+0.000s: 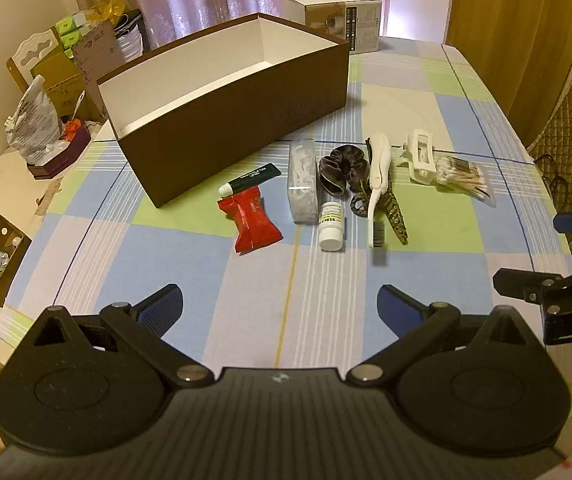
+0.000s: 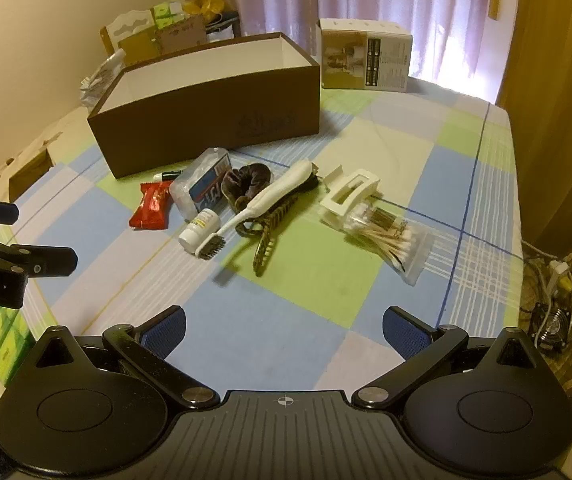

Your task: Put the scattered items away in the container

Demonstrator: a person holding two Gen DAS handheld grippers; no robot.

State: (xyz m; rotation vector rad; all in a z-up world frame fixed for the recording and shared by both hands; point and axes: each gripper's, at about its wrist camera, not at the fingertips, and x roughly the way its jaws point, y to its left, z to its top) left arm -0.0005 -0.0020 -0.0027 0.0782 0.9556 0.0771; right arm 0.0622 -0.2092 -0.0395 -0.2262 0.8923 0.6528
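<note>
Both hand-held grippers, left [image 1: 280, 304] and right [image 2: 284, 326], gape wide, holding nothing. Take the red packet [image 1: 252, 220] first, gripped across its middle. Lift clear of the box [image 1: 222, 120] wall.

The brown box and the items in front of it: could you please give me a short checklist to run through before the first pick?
1. Brown box open on top, with room inside: ok.
2. Left claw open, holding nothing: ok.
3. Right claw open, holding nothing: ok.
4. Red packet lying apart, free to grasp: ok.
5. White brush lying clear of other items: not ok, it rests across the scrunchie and hair clip.
</note>
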